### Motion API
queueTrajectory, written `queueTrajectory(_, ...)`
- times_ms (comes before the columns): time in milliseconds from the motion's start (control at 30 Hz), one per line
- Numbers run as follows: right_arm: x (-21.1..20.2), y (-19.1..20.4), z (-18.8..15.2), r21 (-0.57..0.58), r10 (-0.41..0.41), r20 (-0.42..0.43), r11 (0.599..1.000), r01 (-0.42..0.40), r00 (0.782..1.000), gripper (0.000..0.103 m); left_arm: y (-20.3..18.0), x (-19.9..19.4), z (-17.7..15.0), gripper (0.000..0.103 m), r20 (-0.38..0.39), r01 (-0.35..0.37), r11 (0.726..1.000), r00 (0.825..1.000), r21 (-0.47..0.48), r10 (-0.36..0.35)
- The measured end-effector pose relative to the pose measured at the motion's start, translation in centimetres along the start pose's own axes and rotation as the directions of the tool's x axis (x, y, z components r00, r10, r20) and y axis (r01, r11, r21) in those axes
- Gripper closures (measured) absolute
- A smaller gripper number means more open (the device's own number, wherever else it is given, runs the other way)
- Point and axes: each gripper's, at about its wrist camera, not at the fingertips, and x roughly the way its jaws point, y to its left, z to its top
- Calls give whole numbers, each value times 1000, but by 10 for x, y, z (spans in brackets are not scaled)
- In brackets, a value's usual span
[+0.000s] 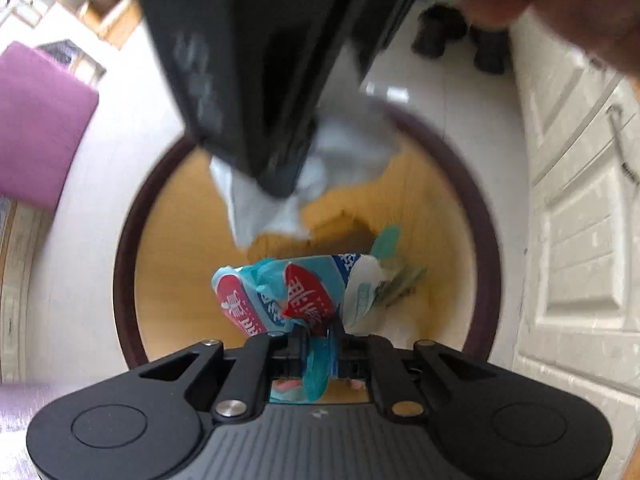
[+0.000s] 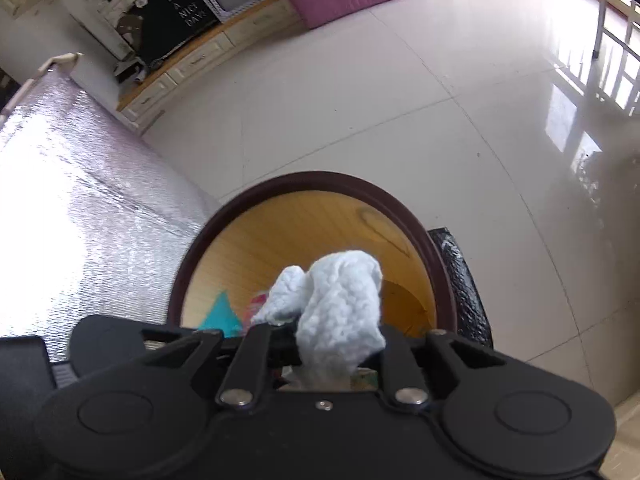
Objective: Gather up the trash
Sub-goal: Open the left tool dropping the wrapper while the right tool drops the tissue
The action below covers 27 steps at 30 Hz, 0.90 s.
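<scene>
I am holding both tongs above the round wooden bin with the dark brown rim (image 1: pixel 124 264), and its open mouth is lying directly below and ahead of each pair, so the coming move is turning on a straight drop, not a reach.

Nearest to me, my left tongs (image 1: pixel 316 344) are clamping fully shut on the crumpled blue, red and white plastic wrapper (image 1: pixel 280 296). Its long axis is running across my view, side to side, and its loose end is hanging over the bin's yellow inside.

My right tongs (image 2: pixel 336 344) are standing only slightly parted, and the crumpled white paper tissue (image 2: pixel 340 300) is sitting between them; I judge the pads are still touching it, though loosely. The wad is standing roughly upright, along the line of the tongs, over the bin's mouth.

In the left view, the right tongs are hanging just beyond the wrapper, and both are about equally near the bin. Further off, the glossy pale tiled floor (image 2: pixel 440 100) is stretching away.
</scene>
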Motion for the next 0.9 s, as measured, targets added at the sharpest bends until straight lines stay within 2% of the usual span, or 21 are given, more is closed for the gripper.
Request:
queueTrajectory(33,2,-1,-1,7,1,-3,1000,-1,1000,76,1,4,-2,93,-29,-6,1000,1000,-13,6)
queueTrajectory(100,4,-2,-2,38,15,-15,999,-15,1000,50,5,9,-4,93,-55,-3,999,998,-41,1)
queueTrajectory(233,-6,-3,-2,51,32,9,998,-32,999,44,17,4,-3,92,-24,44,990,999,-134,-47)
queueTrajectory(300,-11,-3,1,45,27,26,999,-28,999,40,22,3,-5,88,-10,71,979,997,-189,-74)
queueTrajectory(400,-16,-3,1,35,14,35,999,-15,999,40,27,2,-8,81,-7,104,966,994,-236,-109)
queueTrajectory(467,-17,-5,-1,31,5,31,999,-6,999,40,29,1,-9,61,-5,127,956,991,-266,-133)
queueTrajectory(500,-17,-5,-2,26,0,27,1000,0,1000,40,31,0,-9,56,-5,136,950,990,-281,-143)
queueTrajectory(567,-18,-6,-1,8,-15,15,1000,15,1000,40,33,-2,-9,35,1,146,940,988,-309,-153)
queueTrajectory(633,-18,-3,-2,-9,-23,8,1000,23,1000,40,33,-5,-11,24,13,153,927,987,-342,-158)
queueTrajectory(700,-21,-2,-1,-29,-29,1,999,29,1000,38,41,-11,-13,20,33,172,907,984,-385,-173)
queueTrajectory(767,-24,0,-2,-43,-39,4,998,39,999,35,45,-17,-14,9,54,185,882,982,-432,-180)
queueTrajectory(833,-26,3,-5,-69,-45,3,997,45,999,34,42,-22,-11,5,71,182,871,983,-457,-168)
queueTrajectory(900,-31,7,-7,-92,-47,8,995,47,999,28,37,-31,-14,2,91,183,855,983,-485,-159)
